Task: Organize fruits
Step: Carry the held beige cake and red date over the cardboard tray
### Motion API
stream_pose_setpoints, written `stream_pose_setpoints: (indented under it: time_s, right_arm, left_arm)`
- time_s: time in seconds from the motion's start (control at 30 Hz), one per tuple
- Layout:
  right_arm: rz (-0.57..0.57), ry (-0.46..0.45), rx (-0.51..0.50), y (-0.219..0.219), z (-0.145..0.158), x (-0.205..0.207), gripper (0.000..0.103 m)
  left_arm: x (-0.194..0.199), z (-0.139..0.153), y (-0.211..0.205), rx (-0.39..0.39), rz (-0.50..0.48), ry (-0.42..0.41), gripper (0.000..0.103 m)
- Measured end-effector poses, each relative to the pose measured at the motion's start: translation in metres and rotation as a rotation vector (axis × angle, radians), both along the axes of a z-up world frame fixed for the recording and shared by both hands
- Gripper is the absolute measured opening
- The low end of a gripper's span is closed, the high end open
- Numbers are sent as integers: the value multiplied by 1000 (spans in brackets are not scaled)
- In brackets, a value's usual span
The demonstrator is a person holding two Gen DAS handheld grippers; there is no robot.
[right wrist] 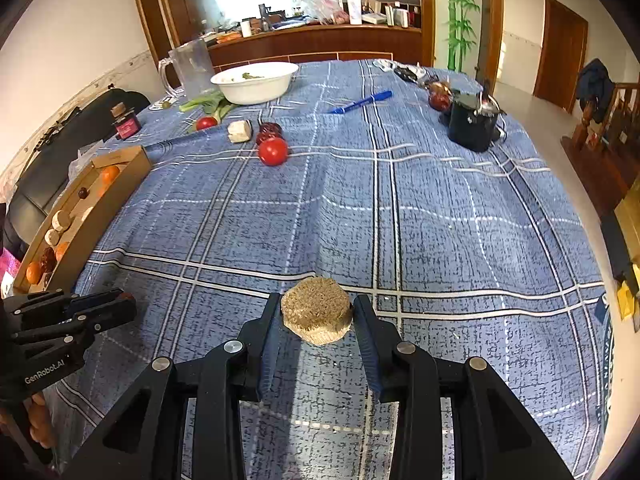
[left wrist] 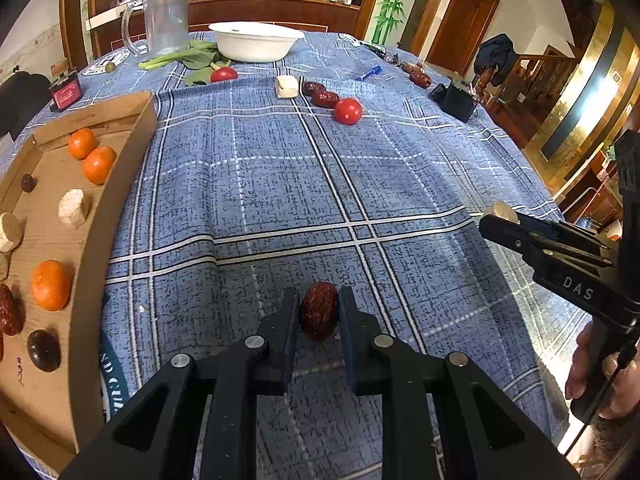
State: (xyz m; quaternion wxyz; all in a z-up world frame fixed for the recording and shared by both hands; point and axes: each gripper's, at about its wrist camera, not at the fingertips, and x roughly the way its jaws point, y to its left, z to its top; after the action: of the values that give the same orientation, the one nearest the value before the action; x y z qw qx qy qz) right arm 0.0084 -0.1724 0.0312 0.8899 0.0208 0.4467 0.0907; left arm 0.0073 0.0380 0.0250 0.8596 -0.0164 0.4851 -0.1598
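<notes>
Left wrist: red date (left wrist: 319, 311) between tool (left wrist: 319, 314) pads (pinched).

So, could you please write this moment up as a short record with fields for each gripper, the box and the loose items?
left gripper: jaws shut on a red date
right gripper: jaws shut on a round pale cut chunk
cardboard box: at the table's left edge; holds oranges, pale chunks, red dates and dark round fruits
loose on blue plaid cloth: two tomatoes, two red dates beside the nearer one, a pale chunk
far end: white bowl, leafy greens, clear jug
</notes>
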Motion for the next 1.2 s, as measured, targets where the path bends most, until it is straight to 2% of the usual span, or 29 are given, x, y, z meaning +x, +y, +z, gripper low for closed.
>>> stream_pose_setpoints:
  time_s: [0.23,0.43,0.83,1.2]
  right_arm:
    - [27,-31,-18,13,12,-4,38]
    - [42,-24,-20,25,14,-1,38]
    - [118,-30,-24,77,24,9,38]
    - [246,-26,-7,148,30,27,39]
  left_arm:
    - [-11,27,1,-17,-11,-59,19]
    - [-13,40,15,-16,23,-86,19]
    - [-15,55,74,-31,143,-123,19]
    - [-18,56,143,-37,283,-129,19]
